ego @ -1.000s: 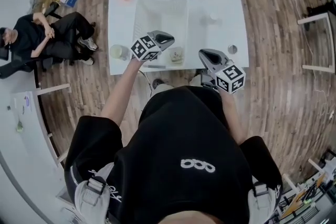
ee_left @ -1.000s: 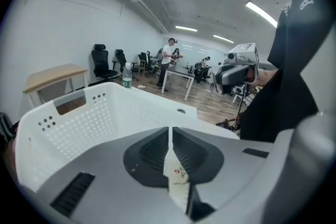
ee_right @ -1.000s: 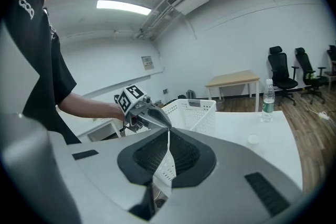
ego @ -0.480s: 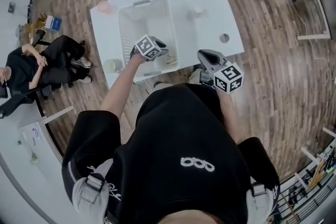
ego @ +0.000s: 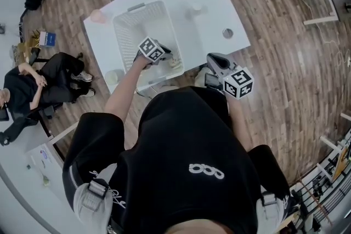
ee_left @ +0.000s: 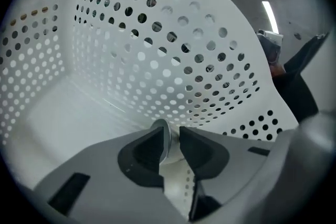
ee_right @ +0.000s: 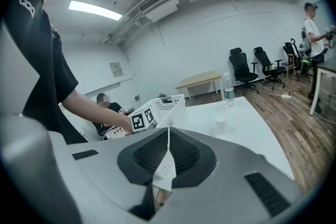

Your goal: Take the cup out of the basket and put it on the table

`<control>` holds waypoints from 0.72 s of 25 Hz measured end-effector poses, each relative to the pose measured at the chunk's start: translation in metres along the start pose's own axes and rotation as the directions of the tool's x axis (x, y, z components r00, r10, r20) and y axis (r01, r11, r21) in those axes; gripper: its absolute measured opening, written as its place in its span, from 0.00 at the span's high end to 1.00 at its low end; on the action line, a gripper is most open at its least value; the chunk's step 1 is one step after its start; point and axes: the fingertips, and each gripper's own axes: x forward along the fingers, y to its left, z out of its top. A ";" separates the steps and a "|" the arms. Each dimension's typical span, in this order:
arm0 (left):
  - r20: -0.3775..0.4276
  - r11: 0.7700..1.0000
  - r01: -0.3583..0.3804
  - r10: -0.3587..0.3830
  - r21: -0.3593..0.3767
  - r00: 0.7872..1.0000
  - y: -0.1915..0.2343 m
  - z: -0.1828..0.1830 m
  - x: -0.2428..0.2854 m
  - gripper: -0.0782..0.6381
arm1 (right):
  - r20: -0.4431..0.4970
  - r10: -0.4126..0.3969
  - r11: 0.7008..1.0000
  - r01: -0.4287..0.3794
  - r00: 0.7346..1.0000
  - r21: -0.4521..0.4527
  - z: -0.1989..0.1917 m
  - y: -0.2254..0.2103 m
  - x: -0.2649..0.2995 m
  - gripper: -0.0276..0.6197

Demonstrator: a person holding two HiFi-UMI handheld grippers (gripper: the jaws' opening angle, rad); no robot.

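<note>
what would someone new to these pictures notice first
The white perforated basket on the white table stands out, with the left gripper reaching inside it, jaws either side of the rim of a cup but not pressing. The right gripper hangs shut and empty by the table's near edge.

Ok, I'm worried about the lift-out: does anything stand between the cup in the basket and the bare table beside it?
Only the wall of the basket: the cup sits low inside it, between the jaws of the left gripper, so it must rise over the rim. The table beside it shows bare space.
</note>
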 end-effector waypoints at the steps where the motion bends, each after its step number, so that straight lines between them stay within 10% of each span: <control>1: -0.002 1.000 0.018 -0.018 -0.007 1.000 -0.001 0.000 0.001 0.76 | 0.001 -0.006 1.000 0.006 1.000 0.003 -0.001 0.000 -0.001 0.91; 18: 0.056 0.982 0.161 -0.156 -0.096 0.986 -0.025 0.008 -0.007 0.86 | 0.003 -0.011 1.000 0.011 1.000 0.012 0.001 -0.009 -0.009 0.91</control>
